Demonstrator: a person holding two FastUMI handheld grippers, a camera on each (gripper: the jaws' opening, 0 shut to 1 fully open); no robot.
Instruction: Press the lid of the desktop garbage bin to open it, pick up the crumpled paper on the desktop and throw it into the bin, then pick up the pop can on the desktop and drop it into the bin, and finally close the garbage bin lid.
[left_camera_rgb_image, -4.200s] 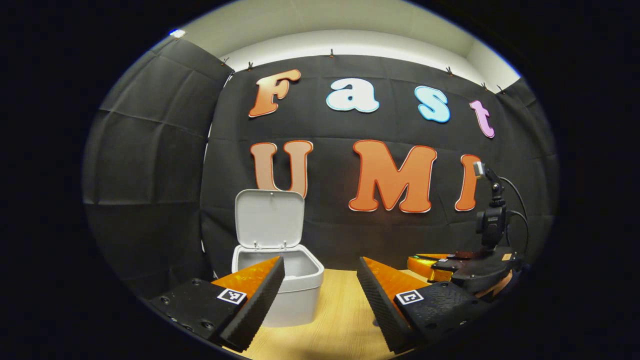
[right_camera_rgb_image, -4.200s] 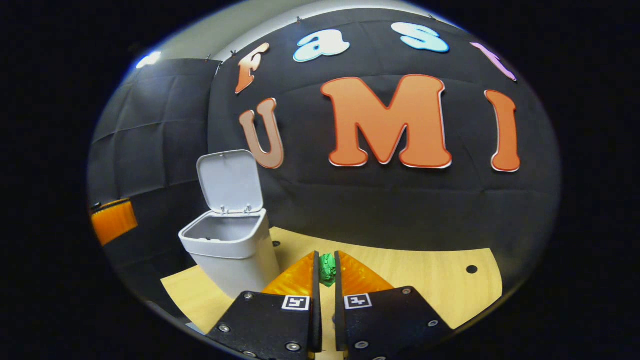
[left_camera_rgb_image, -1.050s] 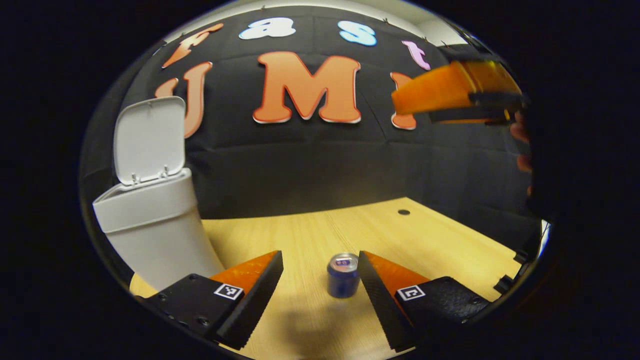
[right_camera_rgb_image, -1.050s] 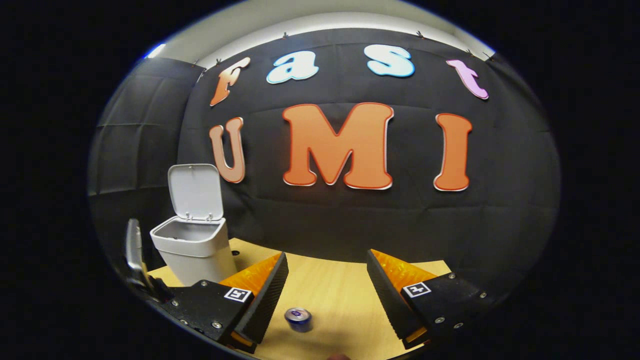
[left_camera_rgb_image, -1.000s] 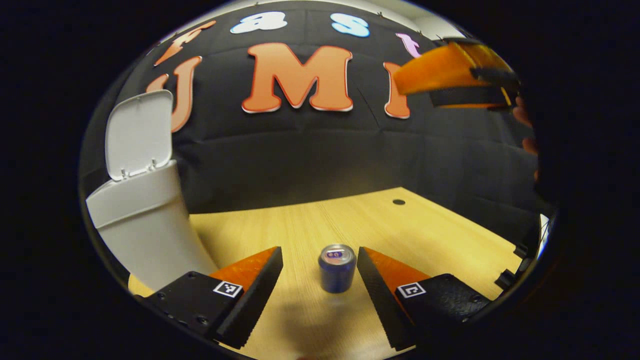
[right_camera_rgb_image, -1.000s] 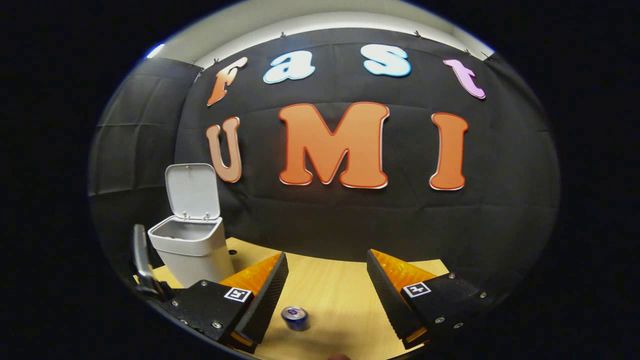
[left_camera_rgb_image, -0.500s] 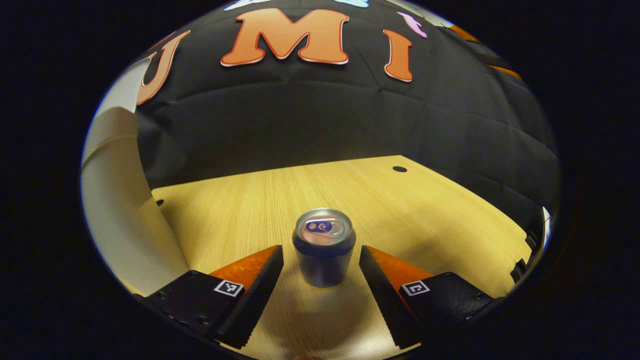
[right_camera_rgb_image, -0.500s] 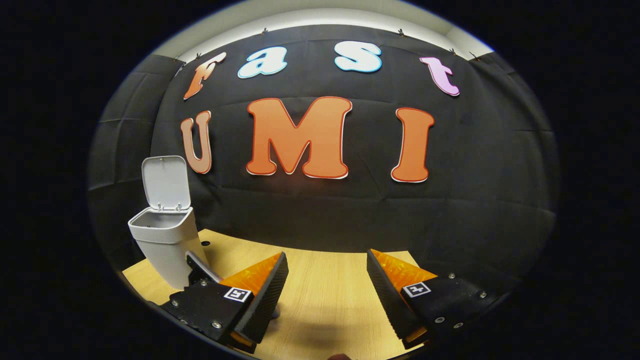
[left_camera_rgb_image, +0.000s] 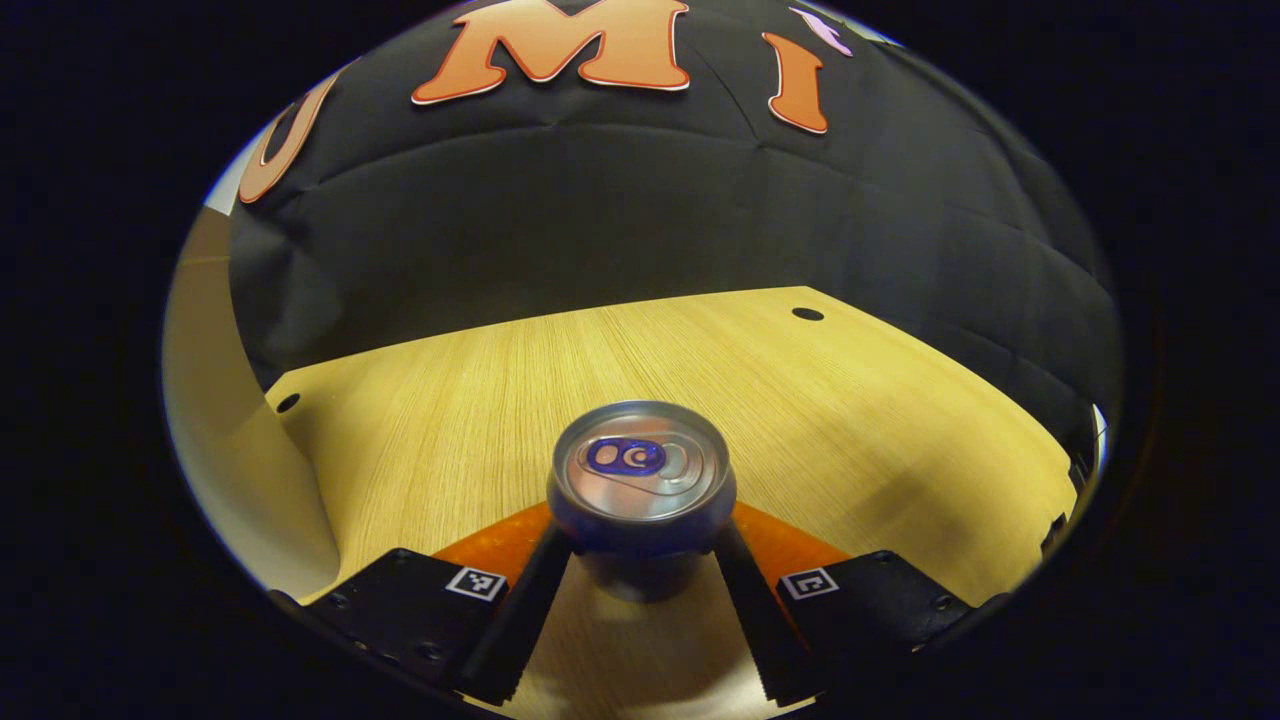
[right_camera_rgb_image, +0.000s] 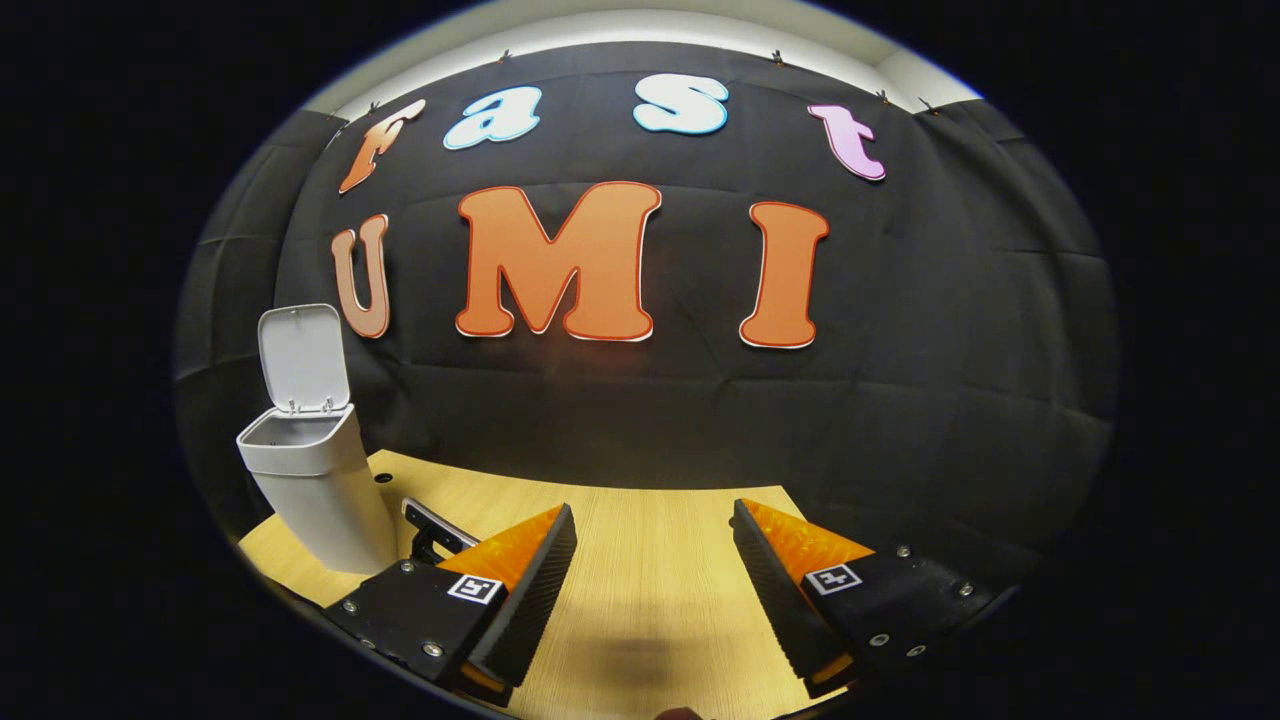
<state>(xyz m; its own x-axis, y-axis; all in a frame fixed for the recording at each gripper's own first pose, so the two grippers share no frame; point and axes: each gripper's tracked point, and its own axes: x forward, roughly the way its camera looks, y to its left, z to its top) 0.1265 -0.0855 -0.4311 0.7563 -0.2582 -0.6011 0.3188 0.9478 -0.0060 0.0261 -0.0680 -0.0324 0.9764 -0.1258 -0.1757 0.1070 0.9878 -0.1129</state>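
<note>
A blue pop can (left_camera_rgb_image: 640, 465) with a silver top stands upright on the wooden table (left_camera_rgb_image: 880, 400) in the left gripper view. It sits between the fingers of my left gripper (left_camera_rgb_image: 640, 545), which press on its two sides. In the right gripper view, the white garbage bin (right_camera_rgb_image: 315, 495) stands at the far left of the table with its lid (right_camera_rgb_image: 298, 358) raised upright. My right gripper (right_camera_rgb_image: 650, 530) hangs open above the table with nothing between its fingers. The bin's wall (left_camera_rgb_image: 215, 400) also fills the left edge of the left gripper view.
The black cloth wall closes the table's far side. Small dark holes (left_camera_rgb_image: 806, 314) mark the tabletop. A dark part of the other gripper (right_camera_rgb_image: 435, 522) shows between the bin and my right gripper's left finger. Bare wood (right_camera_rgb_image: 650, 610) lies under the right gripper.
My left gripper has dropped and moved forward around the can, and its fingers have narrowed onto it. The right gripper has drifted right, away from the bin, still open.
</note>
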